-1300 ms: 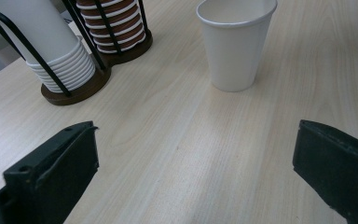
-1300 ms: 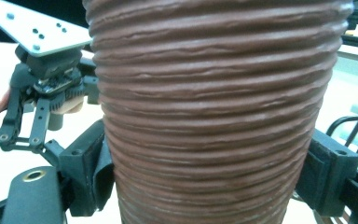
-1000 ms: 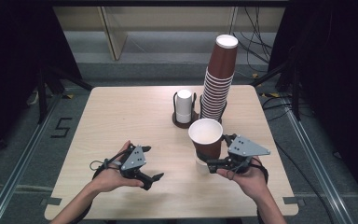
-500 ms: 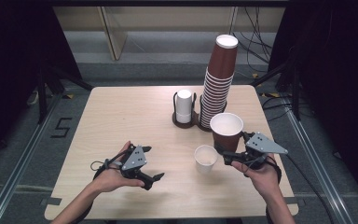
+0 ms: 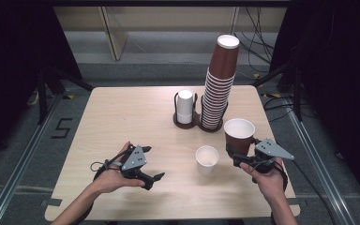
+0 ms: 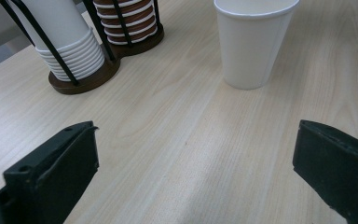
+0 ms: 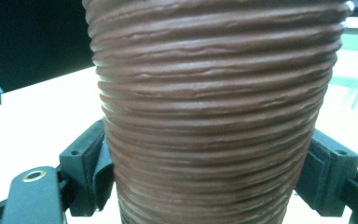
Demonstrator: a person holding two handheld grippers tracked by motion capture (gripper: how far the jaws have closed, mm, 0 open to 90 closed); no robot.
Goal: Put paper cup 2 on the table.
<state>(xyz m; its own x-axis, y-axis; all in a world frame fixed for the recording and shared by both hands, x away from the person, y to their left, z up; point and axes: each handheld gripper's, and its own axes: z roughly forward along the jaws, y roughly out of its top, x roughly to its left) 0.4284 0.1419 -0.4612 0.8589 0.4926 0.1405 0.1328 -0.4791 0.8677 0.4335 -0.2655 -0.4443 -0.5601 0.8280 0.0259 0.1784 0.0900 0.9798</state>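
A ribbed brown paper cup (image 5: 239, 135) hangs upright just above the table's right side, and my right gripper (image 5: 236, 156) is shut on its lower part. In the right gripper view the brown cup (image 7: 214, 116) stands between both pads (image 7: 91, 163). A single white paper cup (image 5: 207, 160) stands upright on the table to the left of it, apart from it. My left gripper (image 5: 153, 182) rests low at the front left, open, with nothing between its jaws. Its own view has the white cup (image 6: 254, 42) ahead of the left gripper (image 6: 193, 172).
A tall stack of brown cups (image 5: 218, 89) and a short stack of white cups (image 5: 184, 107) stand in a black wire holder (image 5: 187, 123) at mid-table, behind the loose cup. The table's right edge (image 5: 281, 154) runs close beside my right hand.
My right gripper carried the brown cup to the right and a little down. The white cup now stands alone on the table where the brown cup was. The left hand stayed still.
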